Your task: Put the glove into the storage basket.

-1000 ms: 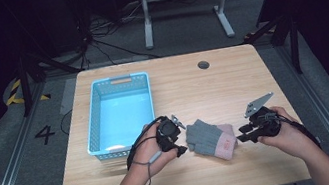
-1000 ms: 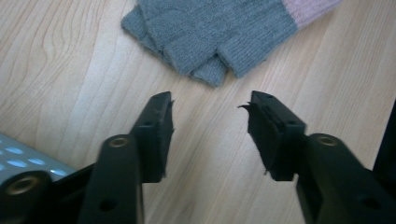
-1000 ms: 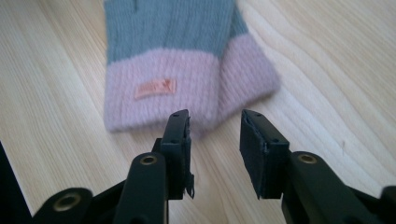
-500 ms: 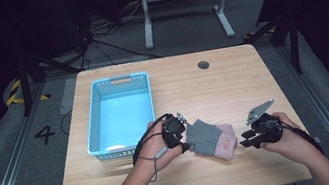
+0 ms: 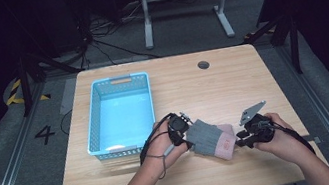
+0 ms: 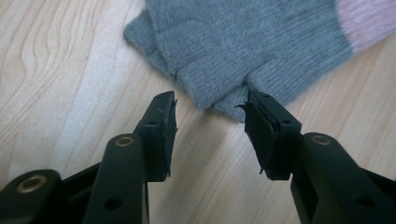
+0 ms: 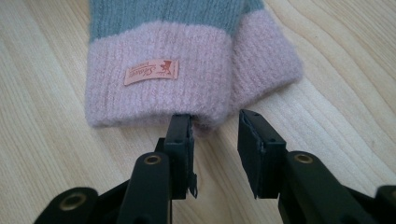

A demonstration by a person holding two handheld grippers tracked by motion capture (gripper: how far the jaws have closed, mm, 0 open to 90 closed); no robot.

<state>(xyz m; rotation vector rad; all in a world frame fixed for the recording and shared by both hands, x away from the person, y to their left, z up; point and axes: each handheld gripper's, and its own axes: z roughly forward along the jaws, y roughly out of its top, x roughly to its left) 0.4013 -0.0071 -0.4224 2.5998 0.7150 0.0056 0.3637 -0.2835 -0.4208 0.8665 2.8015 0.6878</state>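
Observation:
A pair of grey knit gloves [image 5: 205,138] with pink cuffs lies stacked flat on the wooden table [image 5: 232,86], near its front. My left gripper [image 5: 189,142] is open at the finger end; in the left gripper view the grey fingertips [image 6: 219,88] reach just between its jaws [image 6: 210,105]. My right gripper [image 5: 238,141] is open at the cuff end. In the right gripper view the pink cuff [image 7: 159,84], with a small orange label [image 7: 151,72], touches the left jaw of that gripper [image 7: 214,122].
A light blue plastic basket [image 5: 91,130] stands on the left half of the table, close to the left hand. A dark cable hole [image 5: 203,64] sits near the far edge. Beyond the table are a dark floor, cables and a metal stand.
My left gripper has edged right up to the gloves' finger end. My right gripper has come down and slightly left to the cuff end. The gloves have barely moved.

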